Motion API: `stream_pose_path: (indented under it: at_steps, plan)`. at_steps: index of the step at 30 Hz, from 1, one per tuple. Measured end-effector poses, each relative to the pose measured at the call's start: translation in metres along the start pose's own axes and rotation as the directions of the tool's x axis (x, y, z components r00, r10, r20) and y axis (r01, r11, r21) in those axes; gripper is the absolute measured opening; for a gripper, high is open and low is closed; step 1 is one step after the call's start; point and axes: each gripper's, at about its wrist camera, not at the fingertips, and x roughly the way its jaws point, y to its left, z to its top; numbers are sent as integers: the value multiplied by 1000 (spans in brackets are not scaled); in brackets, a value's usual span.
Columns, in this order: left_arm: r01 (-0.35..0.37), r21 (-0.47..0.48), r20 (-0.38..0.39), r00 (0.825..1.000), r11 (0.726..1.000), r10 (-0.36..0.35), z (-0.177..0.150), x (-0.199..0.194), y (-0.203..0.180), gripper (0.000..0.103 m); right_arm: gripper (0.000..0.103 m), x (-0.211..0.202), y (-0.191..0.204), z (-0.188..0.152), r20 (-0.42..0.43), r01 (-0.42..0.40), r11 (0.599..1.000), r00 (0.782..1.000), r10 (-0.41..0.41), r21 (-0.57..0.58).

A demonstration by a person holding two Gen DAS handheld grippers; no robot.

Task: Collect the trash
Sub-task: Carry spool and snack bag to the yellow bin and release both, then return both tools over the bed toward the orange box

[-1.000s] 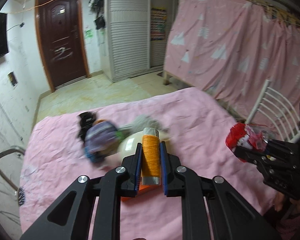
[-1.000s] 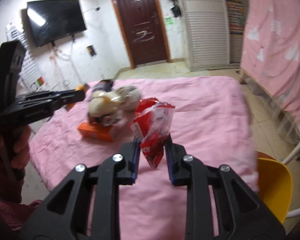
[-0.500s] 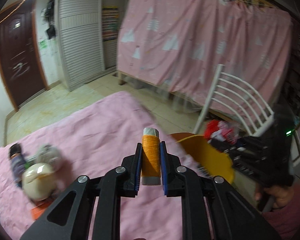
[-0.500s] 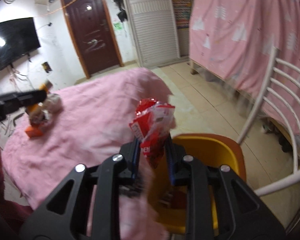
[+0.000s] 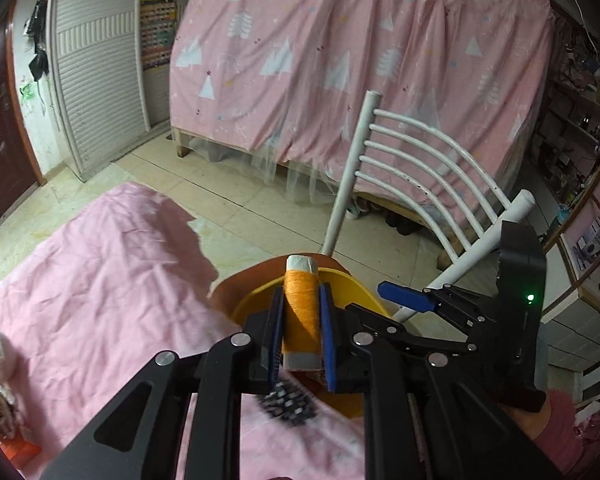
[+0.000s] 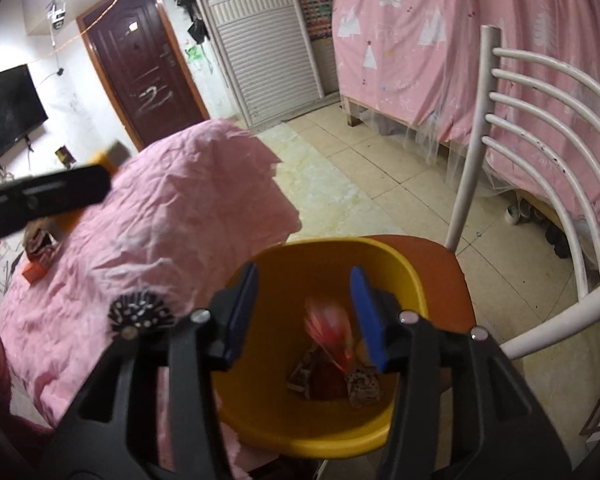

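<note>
Orange thread spool [image 5: 301, 312]: white core ends, upright, clamped between blue pads of left gripper [image 5: 300, 334], above rim of yellow bin [image 6: 324, 440]. Red snack wrapper [image 6: 332, 334]: blurred, loose between opening jaws of right gripper [image 6: 305, 316], untouched by pads, over bin's inside. Bin: round, yellow, on orange chair seat just beside pink-covered table; crumpled wrappers [image 6: 336, 384] on its bottom. More litter [image 6: 40, 254] at table's far end.

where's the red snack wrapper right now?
Right wrist view: the red snack wrapper is blurred, between the opening right tongs but clear of both pads, inside the yellow bin above the other trash.
</note>
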Motion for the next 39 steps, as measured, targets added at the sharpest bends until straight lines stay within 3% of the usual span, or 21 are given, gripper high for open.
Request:
stream_pose_path:
  at_steps: [6,10,11,19,25,28,30,39]
  plan:
    - [13,-10,-15,1000,1000,-14,-2,13,-6,11,53,-3,-10,-1,16,5,999,1000,-5,37]
    - [13,-26,-11,1000,1000,-14,-3,13,-4,49,54,-7,-10,1,28,5,999,1000,-6,38]
    - [10,-26,-3,1000,1000,-11,-3,11,-4,52,54,-8,-10,2,29,5,999,1000,-6,38]
    - [-8,-48,37,999,999,10,-8,-15,15,55,54,-10,9,7,32,-3,1000,999,3,7]
    - [-44,-87,77,996,995,51,-17,-46,43,56,54,-8,47,18,33,-30,998,999,32,-53]
    - [-91,-104,102,990,990,102,-24,-65,61,59,56,-5,67,25,30,-49,995,998,52,-88]
    - [-127,-118,120,983,985,141,-30,-78,74,60,63,-2,82,28,27,-64,992,997,67,-113]
    - [-239,-184,147,952,953,267,-58,-122,124,65,64,14,161,37,-7,-143,961,989,146,-235]
